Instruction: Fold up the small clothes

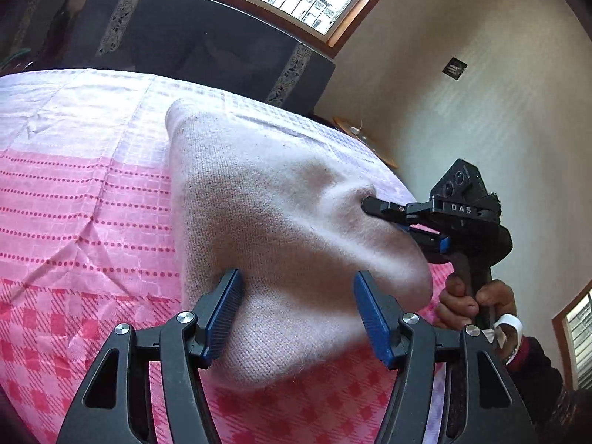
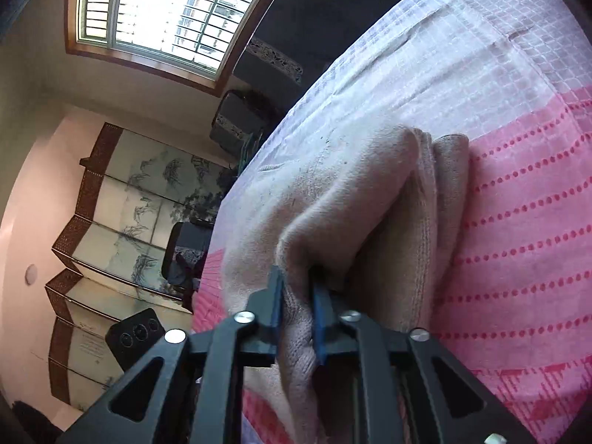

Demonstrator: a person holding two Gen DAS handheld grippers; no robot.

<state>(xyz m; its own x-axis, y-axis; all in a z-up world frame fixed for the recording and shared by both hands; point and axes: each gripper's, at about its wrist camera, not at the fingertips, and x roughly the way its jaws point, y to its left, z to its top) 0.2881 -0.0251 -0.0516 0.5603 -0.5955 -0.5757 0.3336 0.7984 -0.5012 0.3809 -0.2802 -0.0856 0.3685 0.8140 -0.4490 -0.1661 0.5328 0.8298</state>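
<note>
Item: pale knitted garment (image 1: 281,214), laid on the pink checked bedspread (image 1: 85,222), one edge pinched in the clamped right gripper (image 2: 298,296) while the left gripper (image 1: 296,318) is spread, unclosed, astride its near edge; step judged a fold being started, a left-side grasp being required next.

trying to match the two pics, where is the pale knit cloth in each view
Left wrist: the pale knit cloth fills the centre, its near edge between the open left tongs.
Right wrist: cloth at centre, bunched in the shut right tongs.
Shared landmark: the pink checked bedspread.
</note>
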